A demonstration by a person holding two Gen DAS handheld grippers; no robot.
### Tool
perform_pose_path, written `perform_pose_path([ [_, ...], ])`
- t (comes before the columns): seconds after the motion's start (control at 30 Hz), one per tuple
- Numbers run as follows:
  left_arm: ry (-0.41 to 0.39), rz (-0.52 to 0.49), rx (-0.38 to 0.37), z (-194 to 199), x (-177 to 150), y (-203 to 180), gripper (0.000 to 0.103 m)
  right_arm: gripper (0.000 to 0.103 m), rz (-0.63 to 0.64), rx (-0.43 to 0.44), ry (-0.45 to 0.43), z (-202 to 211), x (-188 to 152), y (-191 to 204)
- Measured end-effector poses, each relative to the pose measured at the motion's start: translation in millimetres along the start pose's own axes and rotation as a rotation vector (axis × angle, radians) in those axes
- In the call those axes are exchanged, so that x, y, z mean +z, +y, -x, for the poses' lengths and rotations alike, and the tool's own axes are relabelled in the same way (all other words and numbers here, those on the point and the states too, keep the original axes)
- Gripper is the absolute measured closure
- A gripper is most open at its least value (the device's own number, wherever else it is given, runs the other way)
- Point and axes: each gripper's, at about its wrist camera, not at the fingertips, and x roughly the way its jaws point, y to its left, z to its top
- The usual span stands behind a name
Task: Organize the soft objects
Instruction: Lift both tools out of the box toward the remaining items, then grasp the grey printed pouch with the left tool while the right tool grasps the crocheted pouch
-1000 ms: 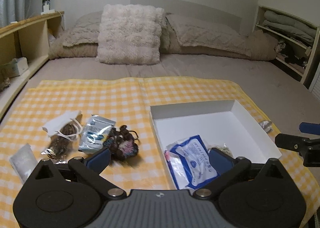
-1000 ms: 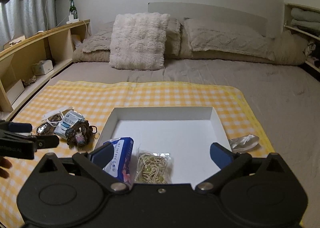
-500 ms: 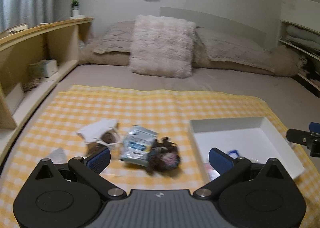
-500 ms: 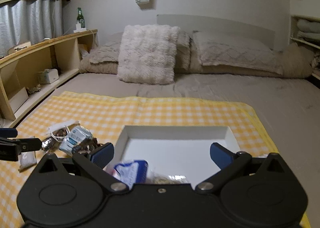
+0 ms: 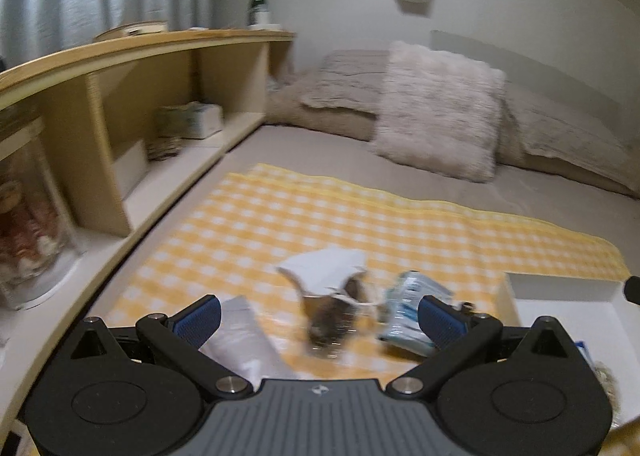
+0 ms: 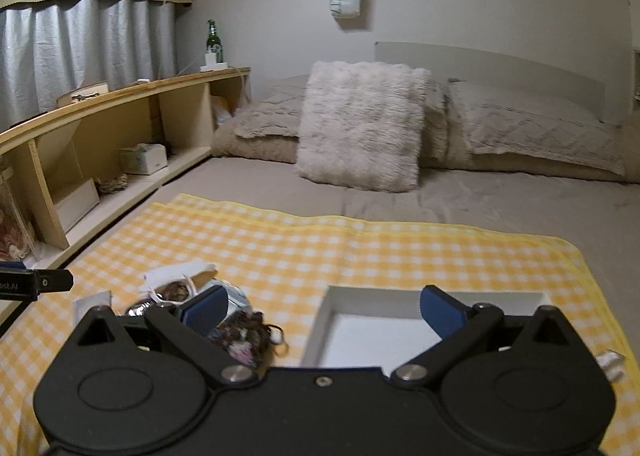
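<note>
near the yellow checked cloth's (image 6: 360,252) left edge lie a white mask (image 5: 324,268), blue-white packet (image 5: 408,312) and dark scrunchie (image 6: 248,332), blurred, beside the white box (image 6: 436,296), both left gripper (image 5: 320,314) and right gripper (image 6: 323,310) spread empty over the grey bed (image 6: 500,200).

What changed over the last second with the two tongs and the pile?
The left tongs swung left, away from the white box, and now face the pile: white mask, silver packet. The right tongs pulled back and tilted up. Both stay open and empty; pile and box haven't moved.
</note>
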Motion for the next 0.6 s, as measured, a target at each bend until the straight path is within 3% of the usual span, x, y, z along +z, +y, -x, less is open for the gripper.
perform_pose_path([
  [0.3, 0.033, 0.043, 0.123, -19, -2, 45, 0.0, 0.0, 0.069, 0.073, 0.049, -34, 4, 40],
  [0.6, 0.225, 0.151, 0.143, -80, -17, 69, 0.0, 0.0, 0.115, 0.129, 0.097, -76, 0, 65],
])
